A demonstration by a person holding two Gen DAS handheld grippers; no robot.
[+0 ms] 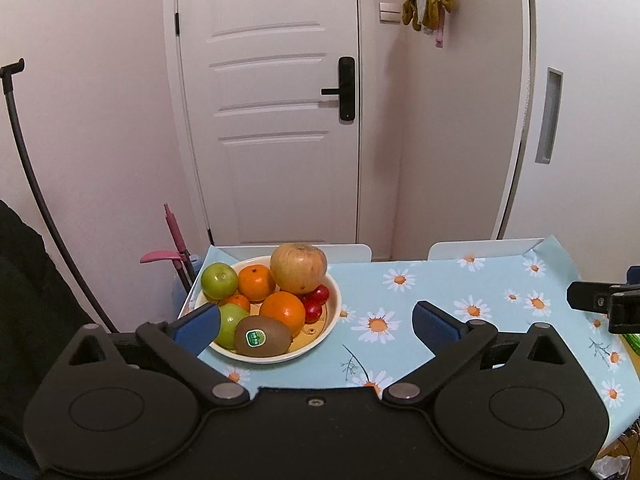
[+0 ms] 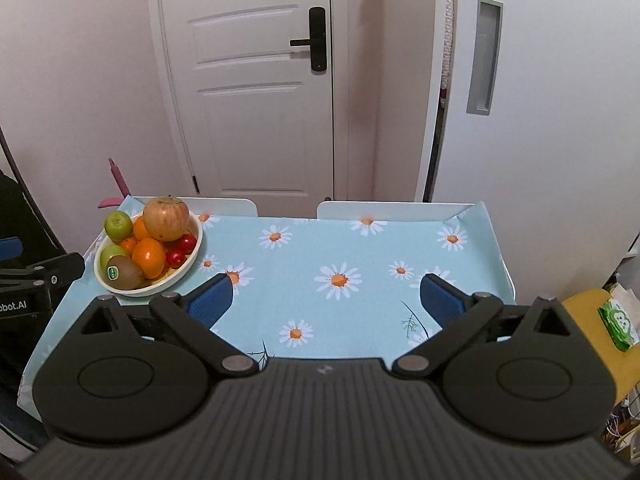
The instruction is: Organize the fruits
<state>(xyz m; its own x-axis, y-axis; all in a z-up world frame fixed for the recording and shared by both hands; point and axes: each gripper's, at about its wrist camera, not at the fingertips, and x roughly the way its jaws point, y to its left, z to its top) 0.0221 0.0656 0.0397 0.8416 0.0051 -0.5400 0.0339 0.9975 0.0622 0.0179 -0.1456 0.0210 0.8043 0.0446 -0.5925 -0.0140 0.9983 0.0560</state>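
A cream bowl [image 1: 326, 330] stands at the table's far left, piled with fruit: a large apple [image 1: 298, 268], oranges [image 1: 282, 312], green apples [image 1: 219, 280], a kiwi [image 1: 262, 337] with a sticker, and red plums [image 1: 316, 300]. The bowl also shows in the right wrist view [image 2: 192, 268]. My left gripper [image 1: 316, 326] is open and empty, just in front of the bowl, its left finger beside the kiwi. My right gripper [image 2: 326, 298] is open and empty over the middle of the table, right of the bowl.
The table has a blue daisy tablecloth [image 2: 340, 256]. Two white chair backs [image 2: 400, 210] stand at its far edge before a white door. A yellow thing with a green packet [image 2: 618, 322] lies at the right. A pink-handled tool [image 1: 176, 248] leans left of the table.
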